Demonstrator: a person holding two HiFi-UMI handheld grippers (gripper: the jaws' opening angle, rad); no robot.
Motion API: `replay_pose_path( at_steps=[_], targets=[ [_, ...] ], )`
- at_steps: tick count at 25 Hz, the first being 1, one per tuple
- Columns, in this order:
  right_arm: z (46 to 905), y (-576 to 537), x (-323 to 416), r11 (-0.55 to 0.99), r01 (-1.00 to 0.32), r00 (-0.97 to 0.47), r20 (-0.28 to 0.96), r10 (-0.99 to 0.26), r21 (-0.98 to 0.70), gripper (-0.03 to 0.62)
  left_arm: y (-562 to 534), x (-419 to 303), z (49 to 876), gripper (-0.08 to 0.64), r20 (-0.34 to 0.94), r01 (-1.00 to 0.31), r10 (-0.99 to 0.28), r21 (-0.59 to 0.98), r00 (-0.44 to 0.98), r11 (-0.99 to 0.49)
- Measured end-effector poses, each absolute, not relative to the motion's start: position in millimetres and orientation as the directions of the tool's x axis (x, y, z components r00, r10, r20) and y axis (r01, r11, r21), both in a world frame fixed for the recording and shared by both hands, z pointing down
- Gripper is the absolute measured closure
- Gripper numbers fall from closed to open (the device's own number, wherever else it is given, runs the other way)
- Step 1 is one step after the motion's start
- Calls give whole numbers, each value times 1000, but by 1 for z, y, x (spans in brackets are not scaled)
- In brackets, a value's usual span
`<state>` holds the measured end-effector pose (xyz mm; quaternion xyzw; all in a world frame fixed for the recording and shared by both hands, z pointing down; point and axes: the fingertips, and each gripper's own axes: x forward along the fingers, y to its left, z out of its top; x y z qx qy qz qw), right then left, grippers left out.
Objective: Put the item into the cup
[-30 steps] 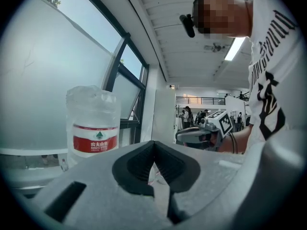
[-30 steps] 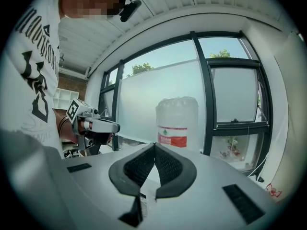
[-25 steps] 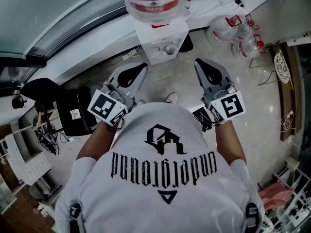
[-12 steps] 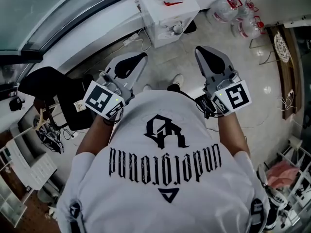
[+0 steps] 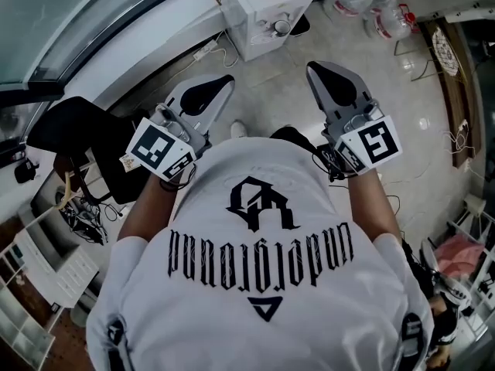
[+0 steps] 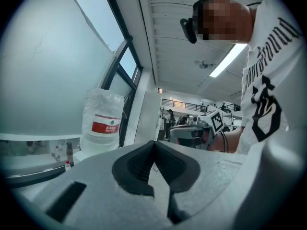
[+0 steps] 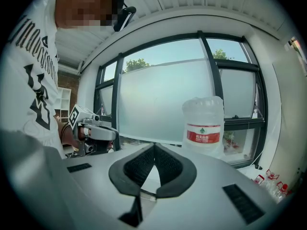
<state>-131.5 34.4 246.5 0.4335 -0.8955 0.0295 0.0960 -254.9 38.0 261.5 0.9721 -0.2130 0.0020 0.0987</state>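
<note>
Left claw [image 5: 224,82] and right claw [image 5: 313,69], both closed, empty, above tiled floor [image 5: 271,91]

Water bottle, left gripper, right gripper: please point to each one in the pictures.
water bottle [image 7: 203,134], right gripper view, on its red label.
left gripper [image 5: 229,78], head view, at its closed jaw tips.
right gripper [image 5: 311,66], head view, at its closed jaw tips.

A white water dispenser [image 5: 263,10] stands on the tiled floor [image 5: 271,99], clear jugs [image 5: 380,12] lying near it.
</note>
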Motion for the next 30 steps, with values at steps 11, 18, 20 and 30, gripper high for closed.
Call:
replay_pose_path(
  at_steps=[11, 18, 20, 30],
  targets=[
    [258, 71, -88, 639, -769, -626, 201, -754, 2, 577, 67, -202, 255, 548, 42, -419, -419, 205, 907, -885],
    [268, 112, -28, 639, -769, -628, 211, -750, -19, 577, 102, -134, 257, 548, 50, -405, -404, 209, 914, -890],
    [268, 124, -12, 644, -765, -632, 210, -746, -18, 577, 113, -116, 257, 548, 51, -409, -407, 209, 912, -888],
    [271, 182, 56, 691, -722, -680, 195, -706, -17, 577, 172, -51, 262, 548, 61, -464, -461, 194, 885, -865]
  ],
)
